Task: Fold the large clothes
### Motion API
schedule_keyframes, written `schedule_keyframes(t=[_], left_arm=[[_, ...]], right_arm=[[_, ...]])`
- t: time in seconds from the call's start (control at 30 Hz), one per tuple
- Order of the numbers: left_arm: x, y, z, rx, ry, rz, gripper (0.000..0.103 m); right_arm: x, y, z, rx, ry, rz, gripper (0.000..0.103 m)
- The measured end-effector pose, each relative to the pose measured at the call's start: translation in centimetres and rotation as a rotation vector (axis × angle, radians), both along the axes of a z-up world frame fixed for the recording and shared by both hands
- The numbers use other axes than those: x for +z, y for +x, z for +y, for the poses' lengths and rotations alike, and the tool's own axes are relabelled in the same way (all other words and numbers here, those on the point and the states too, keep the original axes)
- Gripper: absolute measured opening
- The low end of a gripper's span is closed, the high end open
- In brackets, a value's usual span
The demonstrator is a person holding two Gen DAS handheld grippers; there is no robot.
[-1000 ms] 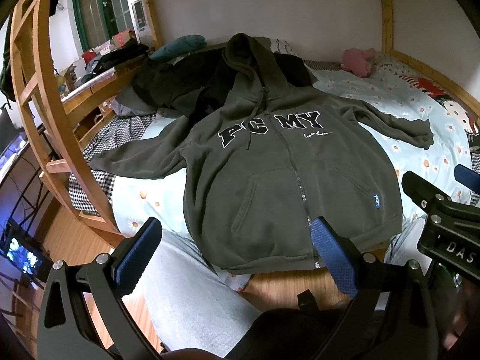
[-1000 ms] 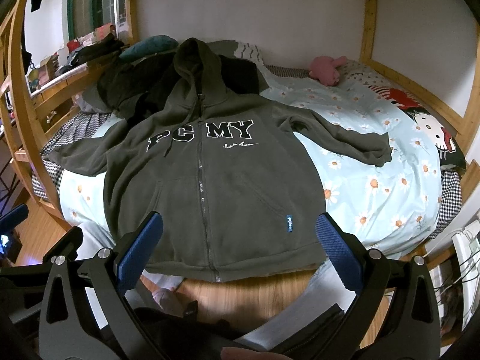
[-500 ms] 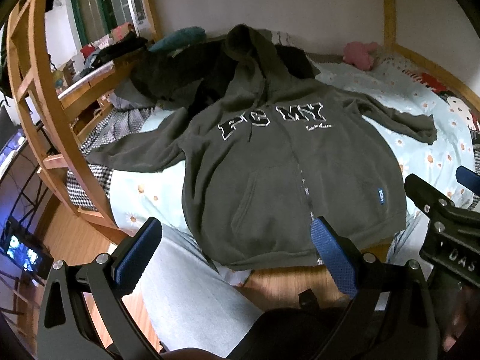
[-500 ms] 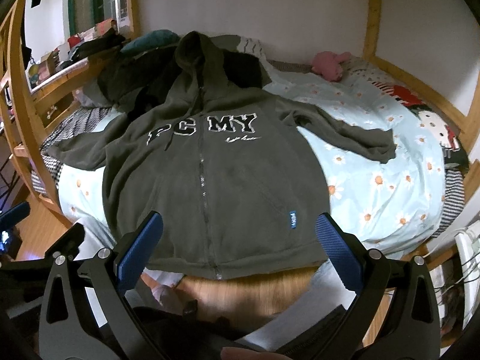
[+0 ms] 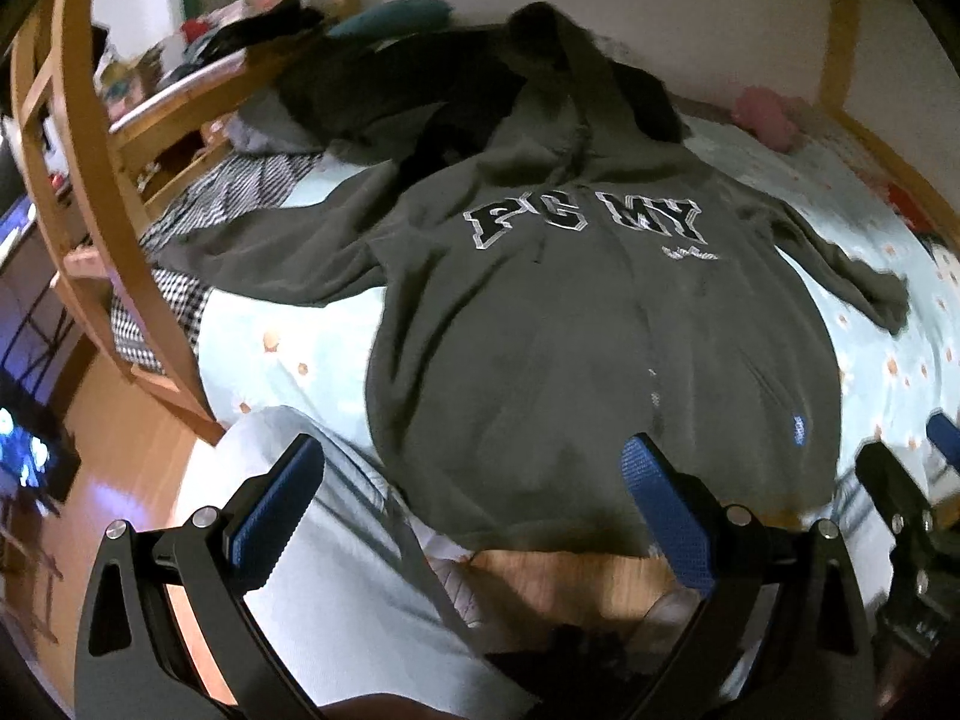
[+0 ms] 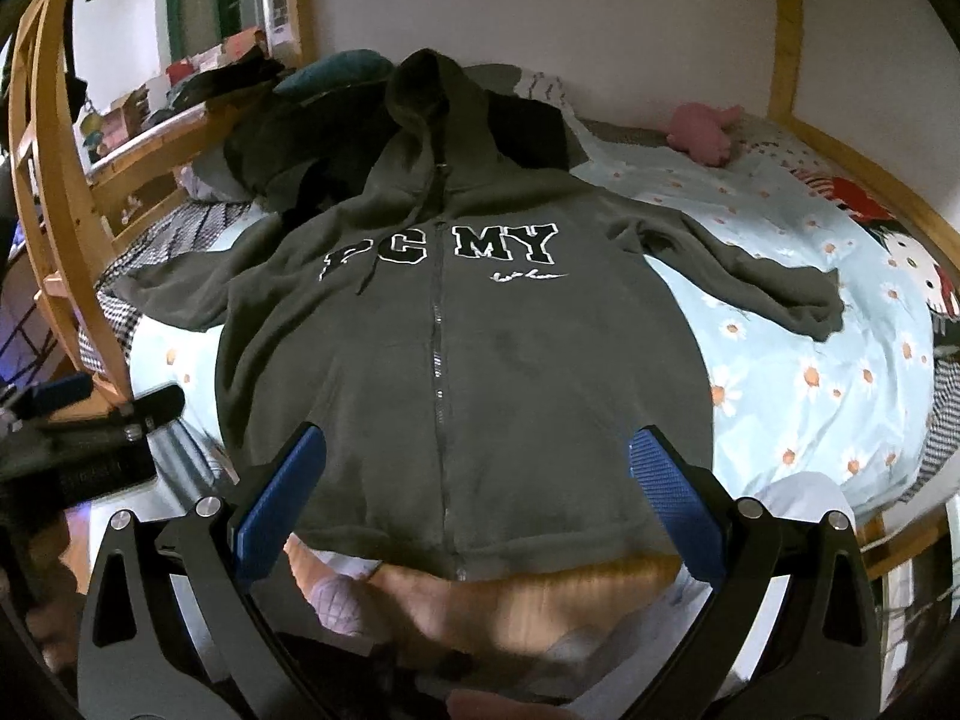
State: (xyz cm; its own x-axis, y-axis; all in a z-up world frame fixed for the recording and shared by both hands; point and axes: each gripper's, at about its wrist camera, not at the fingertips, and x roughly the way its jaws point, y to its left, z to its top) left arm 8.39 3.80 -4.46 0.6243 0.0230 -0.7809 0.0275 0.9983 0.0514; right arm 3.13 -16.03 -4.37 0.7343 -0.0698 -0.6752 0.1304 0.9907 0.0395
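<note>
On the bed: a dark grey zip hoodie (image 6: 474, 348) lies spread face up on the daisy-print sheet (image 6: 798, 372), lettering upward, zip closed.
Long axis: runs from the hem (image 6: 480, 564) at the near edge of the bed to the hood (image 6: 426, 90) at the far end, almost straight away from both cameras.
Sleeves: the left sleeve (image 5: 264, 264) stretches out to the left over the checked blanket (image 5: 174, 306); the right sleeve (image 6: 774, 294) reaches right and ends in a bunched cuff on the sheet.
Right hand-held gripper (image 6: 477, 504): fingers spread wide, nothing between them, hovering just short of the hem and centred on the zip (image 6: 438, 396) (so the body of the garment lies dead ahead).
Left hand-held gripper (image 5: 474, 516): also spread and empty, near the hem but set toward its left corner; the picture is blurred here.
Nearer side: by my reading, each is closest to its own lower corner of the hem, the left to the left corner, the right to the corner by the small blue tag (image 6: 714, 414).
Step in hand: folding has not begun; no part of the hoodie is doubled over.
Clutter: a dark clothes pile (image 6: 270, 138) sits at the far left, touching the hood, and a pink plush toy (image 6: 702, 132) lies far right, well apart.
</note>
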Motion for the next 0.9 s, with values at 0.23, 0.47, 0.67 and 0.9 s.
schedule_keyframes(t=[0.23,0.47,0.67,0.9], left_arm=[[-0.9,4.3,2.4,0.074,-0.042,0.042,0.097],[-3.3,9.8,4.9,0.139,-0.099,0.079,0.097],[-6.9,15.6,10.0,0.265,-0.217,0.127,0.097],[-9.0,20.4,15.4,0.406,-0.323,0.128,0.097]], right_arm=[[-0.8,3.3,0.4,0.047,0.002,0.015,0.100],[-2.3,8.4,2.6,0.124,-0.066,0.025,0.100],[-3.5,13.9,5.6,0.231,-0.119,0.039,0.100],[-4.7,19.6,10.7,0.385,-0.162,0.048,0.100]])
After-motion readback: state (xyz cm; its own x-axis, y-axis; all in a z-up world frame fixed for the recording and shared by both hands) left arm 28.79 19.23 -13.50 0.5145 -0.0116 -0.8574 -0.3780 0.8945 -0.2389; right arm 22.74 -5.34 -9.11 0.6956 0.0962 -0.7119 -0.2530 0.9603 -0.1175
